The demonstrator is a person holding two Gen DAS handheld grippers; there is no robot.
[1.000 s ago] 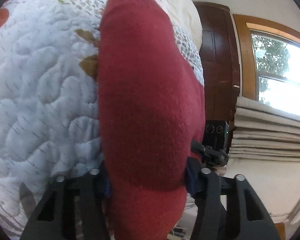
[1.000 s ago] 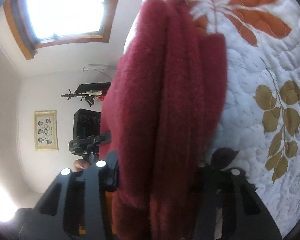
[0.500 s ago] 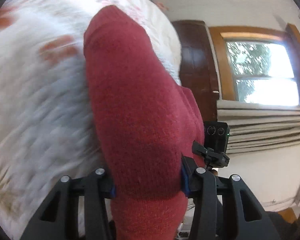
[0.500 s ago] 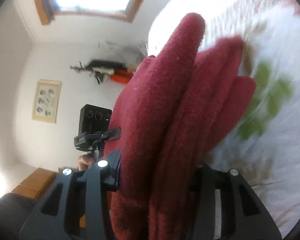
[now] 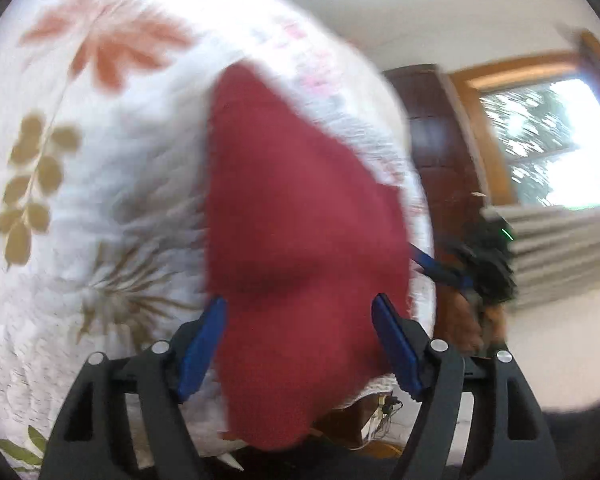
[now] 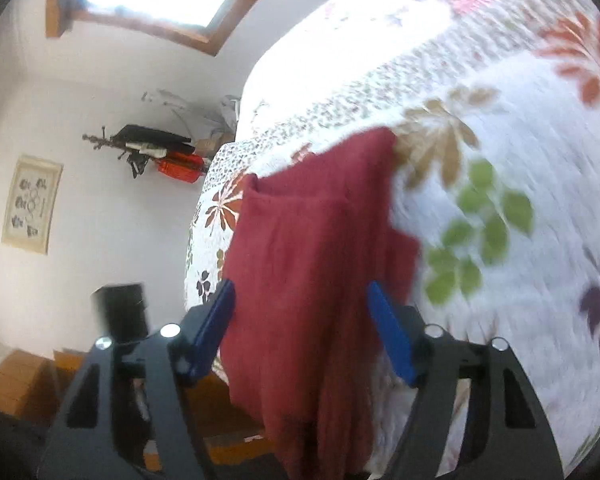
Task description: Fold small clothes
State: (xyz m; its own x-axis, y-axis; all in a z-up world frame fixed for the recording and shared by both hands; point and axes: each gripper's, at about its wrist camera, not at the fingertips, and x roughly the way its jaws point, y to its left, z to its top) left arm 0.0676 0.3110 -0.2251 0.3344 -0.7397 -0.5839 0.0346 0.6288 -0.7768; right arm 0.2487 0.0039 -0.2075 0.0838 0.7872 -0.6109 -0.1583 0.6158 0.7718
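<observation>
garment (image 5: pixel 300 216): dark red | quilt (image 6: pixel 500 128): white, orange/tan/green/purple leaf print | pads (image 6: pixel 388 336): blue

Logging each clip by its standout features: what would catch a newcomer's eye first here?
The dark red knitted garment fills the middle of both wrist views, lying between the open blue-padded fingers of the left gripper and the right gripper. Beneath it spreads a white quilted bedspread with leaf and flower prints, and a bright wooden-framed window glares at the side.
</observation>
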